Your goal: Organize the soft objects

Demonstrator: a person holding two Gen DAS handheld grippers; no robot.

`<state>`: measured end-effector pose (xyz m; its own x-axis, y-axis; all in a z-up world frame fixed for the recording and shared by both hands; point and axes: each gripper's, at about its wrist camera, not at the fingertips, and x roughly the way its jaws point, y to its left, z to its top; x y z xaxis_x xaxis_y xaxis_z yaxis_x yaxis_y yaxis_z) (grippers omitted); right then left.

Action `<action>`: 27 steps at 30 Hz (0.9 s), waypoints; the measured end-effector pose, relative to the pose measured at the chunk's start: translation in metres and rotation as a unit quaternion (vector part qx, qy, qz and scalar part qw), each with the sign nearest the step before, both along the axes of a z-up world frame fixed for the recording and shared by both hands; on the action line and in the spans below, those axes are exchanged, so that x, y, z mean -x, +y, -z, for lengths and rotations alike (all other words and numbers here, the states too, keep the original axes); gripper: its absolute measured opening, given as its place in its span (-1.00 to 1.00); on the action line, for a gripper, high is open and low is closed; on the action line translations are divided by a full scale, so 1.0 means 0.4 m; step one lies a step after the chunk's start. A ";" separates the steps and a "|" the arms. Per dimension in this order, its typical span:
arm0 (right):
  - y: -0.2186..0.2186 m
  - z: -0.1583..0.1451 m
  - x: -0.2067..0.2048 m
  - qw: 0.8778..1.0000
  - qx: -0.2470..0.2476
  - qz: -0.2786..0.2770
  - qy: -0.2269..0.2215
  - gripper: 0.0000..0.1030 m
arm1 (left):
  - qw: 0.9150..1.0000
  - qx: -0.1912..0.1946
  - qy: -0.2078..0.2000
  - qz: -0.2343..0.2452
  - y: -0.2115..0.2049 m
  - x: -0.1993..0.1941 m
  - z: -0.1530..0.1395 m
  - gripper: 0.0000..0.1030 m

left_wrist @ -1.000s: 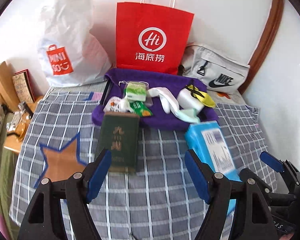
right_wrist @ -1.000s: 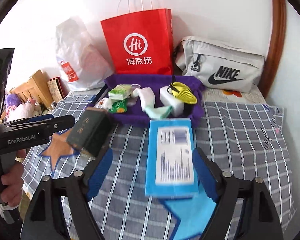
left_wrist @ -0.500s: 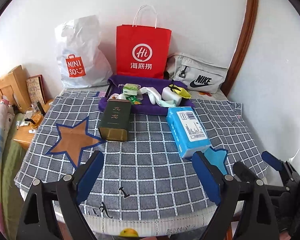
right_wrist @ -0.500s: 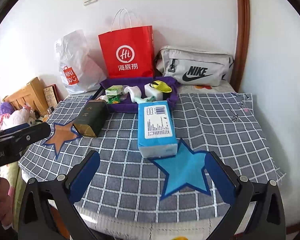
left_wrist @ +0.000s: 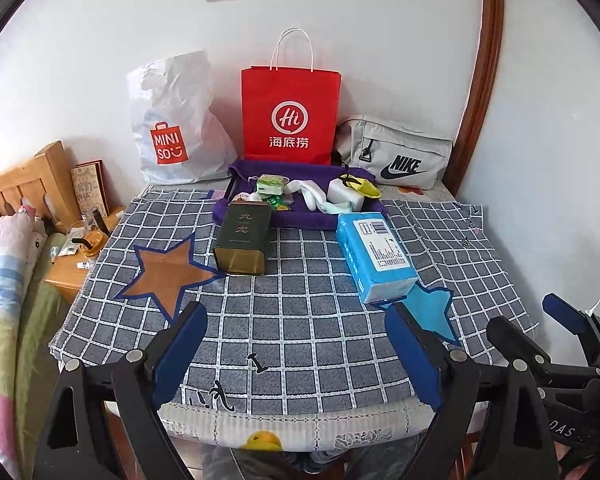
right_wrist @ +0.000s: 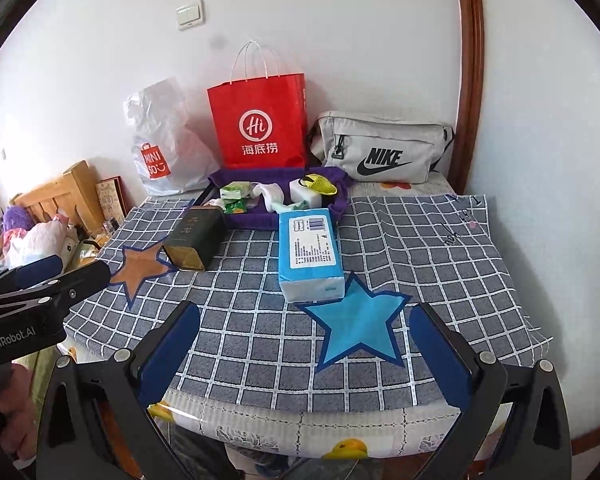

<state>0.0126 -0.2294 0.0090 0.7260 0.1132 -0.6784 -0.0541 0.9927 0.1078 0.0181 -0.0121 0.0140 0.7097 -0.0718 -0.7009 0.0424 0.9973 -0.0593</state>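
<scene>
A blue tissue pack lies on the checked cloth, touching the tip of a blue star patch. A dark green tin lies beside an orange star patch. Behind them a purple cloth tray holds white socks, a white block with a yellow mesh item, and small green packets. My left gripper and right gripper are both open and empty, held back at the table's front edge.
A red paper bag, a white Miniso bag and a grey Nike pouch stand against the back wall. A wooden bedside stand and a bed are on the left. A wall closes the right side.
Both grippers have pulled back from the tin and the tissue pack to the table's front edge. The tin and pack lie where they were left.
</scene>
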 end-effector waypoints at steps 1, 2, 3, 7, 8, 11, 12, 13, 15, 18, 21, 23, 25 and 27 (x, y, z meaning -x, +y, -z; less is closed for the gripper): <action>0.000 0.000 0.002 1.000 0.001 -0.001 0.000 1.00 | 1.000 -0.001 -0.001 -0.001 0.001 0.001 0.000 0.75; 0.002 0.000 0.004 1.000 0.002 -0.001 0.000 1.00 | 1.000 0.000 0.000 -0.003 0.003 0.002 0.001 0.75; 0.002 0.000 0.005 1.000 0.003 -0.001 0.000 1.00 | 1.000 0.001 0.003 -0.004 0.006 0.001 0.002 0.75; 0.006 0.001 0.009 1.000 0.005 -0.001 0.001 1.00 | 1.000 0.003 0.007 -0.010 0.016 0.001 0.006 0.75; 0.007 0.003 0.009 1.000 0.006 -0.001 0.001 1.00 | 1.000 0.004 0.007 -0.010 0.018 0.001 0.006 0.75; 0.011 0.005 0.009 1.000 0.009 -0.003 0.002 1.00 | 1.000 0.007 0.006 -0.011 0.023 0.003 0.004 0.75; 0.012 0.005 0.009 1.000 0.009 -0.004 0.002 1.00 | 1.000 0.007 0.006 -0.011 0.024 0.002 0.004 0.75; 0.013 0.006 0.008 1.000 0.008 -0.005 0.003 1.00 | 1.000 0.006 0.006 -0.012 0.025 0.002 0.004 0.75; 0.016 0.007 0.009 1.000 0.009 -0.006 0.002 1.00 | 1.000 0.008 0.006 -0.012 0.028 0.003 0.004 0.75; 0.020 0.007 0.009 1.000 0.011 -0.007 0.002 1.00 | 1.000 0.010 0.008 -0.013 0.032 0.003 0.004 0.75; 0.023 0.008 0.009 1.000 0.010 -0.009 0.002 1.00 | 1.000 0.012 0.009 -0.015 0.035 0.003 0.006 0.75; 0.026 0.008 0.010 1.000 0.011 -0.009 0.002 1.00 | 1.000 0.011 0.008 -0.014 0.036 0.003 0.006 0.75; 0.029 0.008 0.010 1.000 0.012 -0.009 0.002 1.00 | 1.000 0.011 0.008 -0.015 0.039 0.004 0.006 0.75; 0.031 0.009 0.010 1.000 0.012 -0.010 0.002 1.00 | 1.000 0.011 0.008 -0.016 0.041 0.002 0.008 0.75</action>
<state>0.0086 -0.2172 0.0055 0.7208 0.1103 -0.6843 -0.0726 0.9938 0.0837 0.0172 0.0045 0.0108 0.7000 -0.0652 -0.7111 0.0093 0.9966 -0.0823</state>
